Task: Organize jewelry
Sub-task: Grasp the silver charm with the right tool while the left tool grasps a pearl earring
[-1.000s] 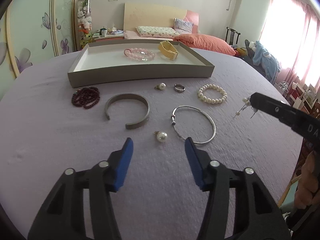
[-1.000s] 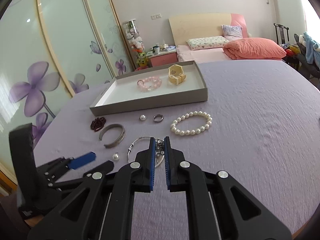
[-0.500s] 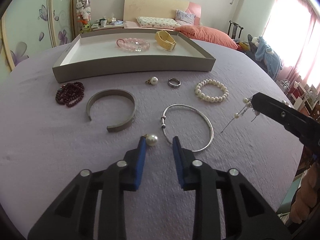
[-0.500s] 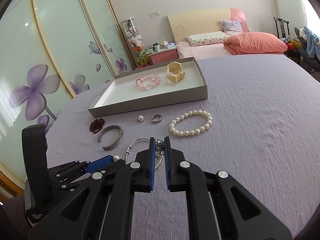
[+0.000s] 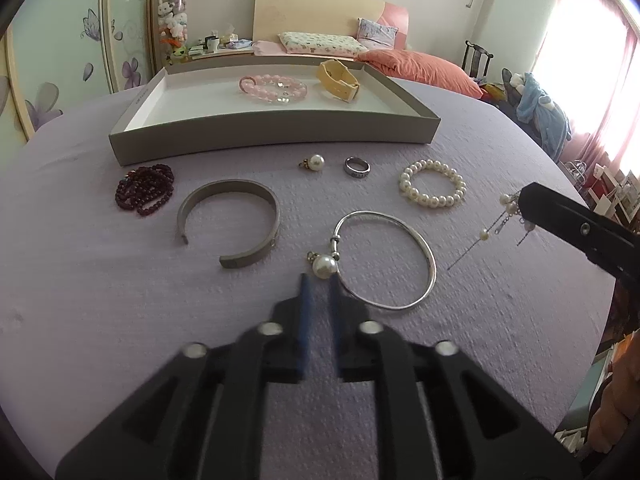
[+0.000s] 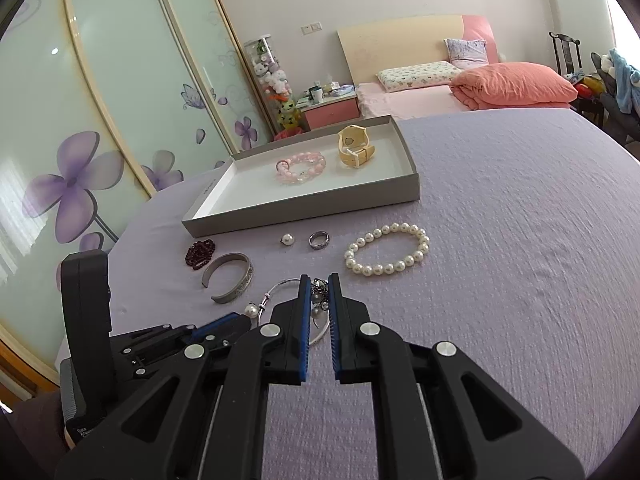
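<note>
Bedroom. Bed with cream headboard at 12 o'clock, orange duvet on it. Sliding wardrobe doors with purple flower print at 9 o'clock. Bright window, pink curtain at 2 o'clock. Pink nightstand beside bed.

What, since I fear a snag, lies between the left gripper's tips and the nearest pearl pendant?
Nothing visible: the pearl pendant lies just ahead of the left gripper. The silver bangle sits close beside the pendant, off the path, not across it. The jaws have just been opening, with nothing between them.
</note>
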`<state>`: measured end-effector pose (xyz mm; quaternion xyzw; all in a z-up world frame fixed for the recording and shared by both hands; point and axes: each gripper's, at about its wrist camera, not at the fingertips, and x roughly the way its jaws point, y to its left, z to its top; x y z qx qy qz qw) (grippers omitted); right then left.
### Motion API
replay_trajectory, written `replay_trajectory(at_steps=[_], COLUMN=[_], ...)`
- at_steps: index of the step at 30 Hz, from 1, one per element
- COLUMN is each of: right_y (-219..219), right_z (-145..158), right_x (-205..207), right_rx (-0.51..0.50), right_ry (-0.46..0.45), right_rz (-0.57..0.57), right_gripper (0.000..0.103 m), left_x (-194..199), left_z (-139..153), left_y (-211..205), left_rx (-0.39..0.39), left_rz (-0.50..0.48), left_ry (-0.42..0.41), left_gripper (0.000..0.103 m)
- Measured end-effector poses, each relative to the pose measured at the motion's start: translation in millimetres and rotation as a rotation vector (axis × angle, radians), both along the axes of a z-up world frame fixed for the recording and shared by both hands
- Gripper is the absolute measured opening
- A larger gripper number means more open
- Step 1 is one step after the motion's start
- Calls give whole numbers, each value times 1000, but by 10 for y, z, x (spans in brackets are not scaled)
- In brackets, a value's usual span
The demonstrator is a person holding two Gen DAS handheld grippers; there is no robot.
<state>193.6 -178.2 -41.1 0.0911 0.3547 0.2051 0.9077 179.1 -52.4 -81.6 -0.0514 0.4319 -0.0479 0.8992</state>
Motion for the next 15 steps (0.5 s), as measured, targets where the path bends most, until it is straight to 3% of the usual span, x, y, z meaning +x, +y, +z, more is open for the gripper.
replay_trajectory(at_steps=[2,7,11,15], right_y=[-2,-2,-8,-28], right_z=[-1,-10,-9,-18], right_x=[7,22,25,45], right_rx=[0,-1,0,-2], right_ry=[2,6,6,8], right_rz=[0,-1,-3,-6], right_gripper=[9,9,9,9], left_x=[-18,34,140,186], left_z=[22,39,9,2], left_y=[-21,-108,-96,-125], left_rx=[4,33,14,21], left_rz=[-7,-24,-14,-24], left_ry=[-11,-17,1,2], left_gripper=[32,32,31,14])
